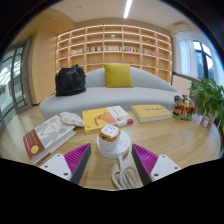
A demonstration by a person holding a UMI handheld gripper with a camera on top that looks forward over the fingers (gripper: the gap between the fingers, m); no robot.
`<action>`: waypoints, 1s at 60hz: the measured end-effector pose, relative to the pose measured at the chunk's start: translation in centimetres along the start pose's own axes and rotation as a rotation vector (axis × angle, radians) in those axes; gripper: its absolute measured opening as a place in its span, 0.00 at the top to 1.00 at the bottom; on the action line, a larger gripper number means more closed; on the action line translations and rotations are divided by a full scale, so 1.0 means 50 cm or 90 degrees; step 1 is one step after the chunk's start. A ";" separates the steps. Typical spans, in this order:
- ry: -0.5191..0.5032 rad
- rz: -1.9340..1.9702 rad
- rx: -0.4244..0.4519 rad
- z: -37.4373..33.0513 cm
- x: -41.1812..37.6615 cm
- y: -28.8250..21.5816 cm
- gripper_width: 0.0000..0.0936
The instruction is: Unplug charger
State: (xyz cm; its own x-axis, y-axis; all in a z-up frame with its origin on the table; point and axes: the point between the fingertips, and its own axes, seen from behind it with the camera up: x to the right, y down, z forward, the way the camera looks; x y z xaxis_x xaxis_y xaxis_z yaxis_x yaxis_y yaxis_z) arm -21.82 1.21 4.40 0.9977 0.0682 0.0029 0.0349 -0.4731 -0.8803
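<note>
Your tongs stand wide apart over the wooden counter, gripping nothing. Left lies a red book; between the fingers sits the white charger with its coiled cable; right, a potted plant.

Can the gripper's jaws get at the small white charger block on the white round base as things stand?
Probably yes. The gripper is open, and the small white charger block sits just ahead of its jaws on the white round base, with nothing between. The white cable lies low between them.
</note>
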 end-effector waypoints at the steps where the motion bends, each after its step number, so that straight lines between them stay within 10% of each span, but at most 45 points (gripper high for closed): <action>1: 0.001 0.002 0.002 0.011 0.002 -0.005 0.09; 15: 0.002 0.041 0.042 0.098 -0.011 -0.046 0.55; 32: 0.015 0.059 0.039 0.093 -0.008 -0.062 0.72; 39: 0.048 -0.029 0.296 -0.058 0.010 -0.338 0.73; 47: -0.046 0.011 0.350 -0.170 0.000 -0.491 0.73; 60: 0.009 0.013 0.181 -0.050 0.167 -0.311 0.71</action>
State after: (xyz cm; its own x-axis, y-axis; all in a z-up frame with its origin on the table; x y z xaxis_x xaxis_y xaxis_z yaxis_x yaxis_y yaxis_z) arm -13.88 6.94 19.31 0.9988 0.0472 -0.0115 -0.0014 -0.2088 -0.9780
